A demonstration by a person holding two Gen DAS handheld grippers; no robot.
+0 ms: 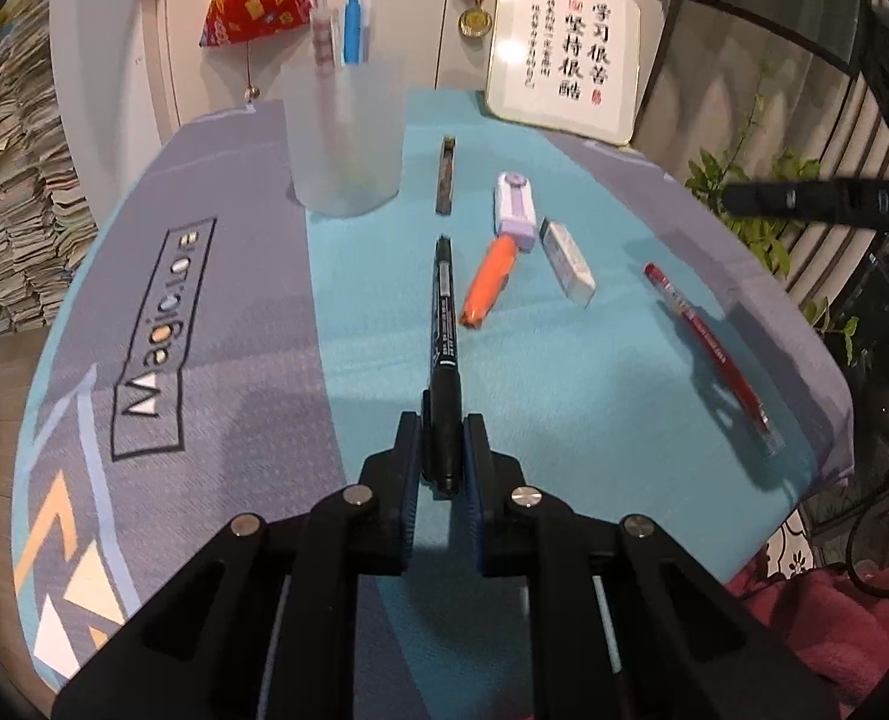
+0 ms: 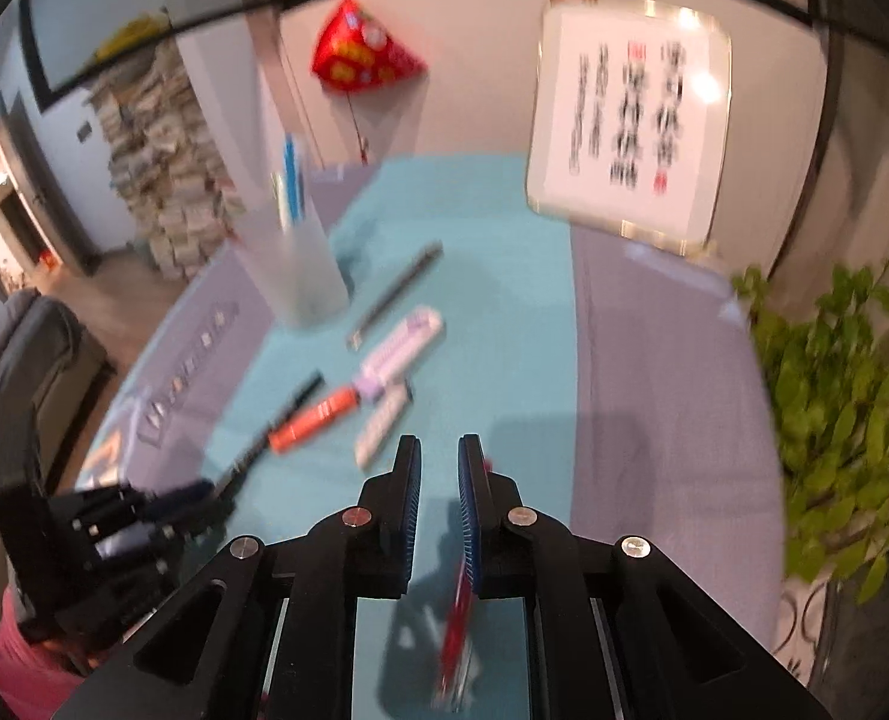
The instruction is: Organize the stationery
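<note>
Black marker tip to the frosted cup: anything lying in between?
No. In the left wrist view, only bare teal mat lies between the black marker held in the left gripper and the frosted cup. The dark pencil lies off to the cup's right.

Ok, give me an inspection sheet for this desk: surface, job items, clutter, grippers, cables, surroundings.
Surface: teal and grey desk mat, printed logo on its grey side.
Job's things: frosted cup upright, pens standing in it; black marker; orange highlighter; purple-white correction tape; white eraser; dark lead case; red pen, all lying on the mat.
Clutter: nothing seen.
Grippers: left gripper jaws shut on the black marker's near end; right gripper jaws apart, empty, above the red pen.
Cables: black cable at the right edge, off the mat.
Surroundings: framed calligraphy, red ornament, medal, plant, paper stacks.
</note>
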